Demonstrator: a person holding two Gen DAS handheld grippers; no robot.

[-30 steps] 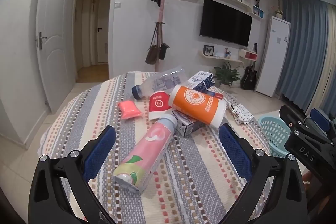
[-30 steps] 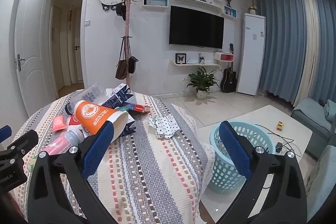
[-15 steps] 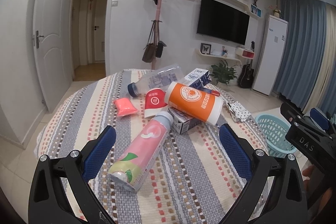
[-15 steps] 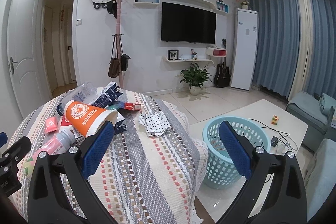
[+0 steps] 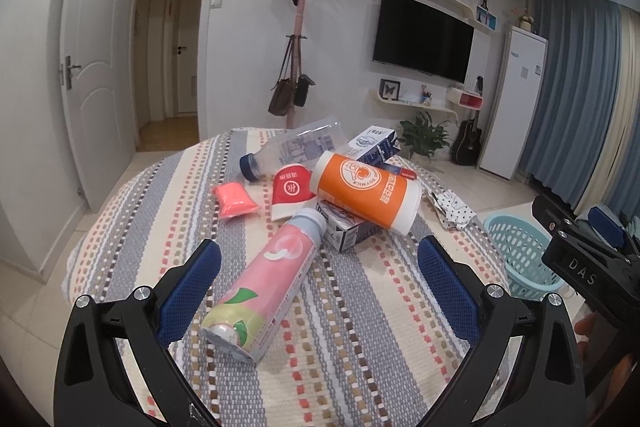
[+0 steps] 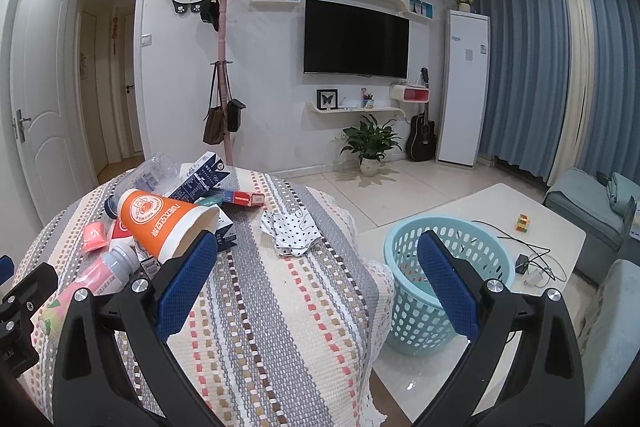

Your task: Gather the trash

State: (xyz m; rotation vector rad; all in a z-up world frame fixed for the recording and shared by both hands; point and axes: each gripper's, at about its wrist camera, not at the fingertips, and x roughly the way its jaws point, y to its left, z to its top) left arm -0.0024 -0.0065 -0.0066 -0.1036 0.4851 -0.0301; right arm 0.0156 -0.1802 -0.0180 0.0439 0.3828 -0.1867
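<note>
Pink bottle (image 5: 267,283) lies capped on striped cloth; left tool (image 5: 316,287) and right tool (image 6: 316,287) both gape, empty.

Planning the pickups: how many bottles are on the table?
2. A pink bottle lies nearest the left tool. A clear bottle with a blue cap lies at the far side, behind the orange cup. The pile may hide more.

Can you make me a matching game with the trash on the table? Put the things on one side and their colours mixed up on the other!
Things:
1. big paper cup
2. bottle nearest the left gripper
3. basket on the floor
4. crumpled wrapper

Colours:
A. light blue
B. white with black dots
C. orange and white
D. pink

Pairs: 1-C, 2-D, 3-A, 4-B
</note>
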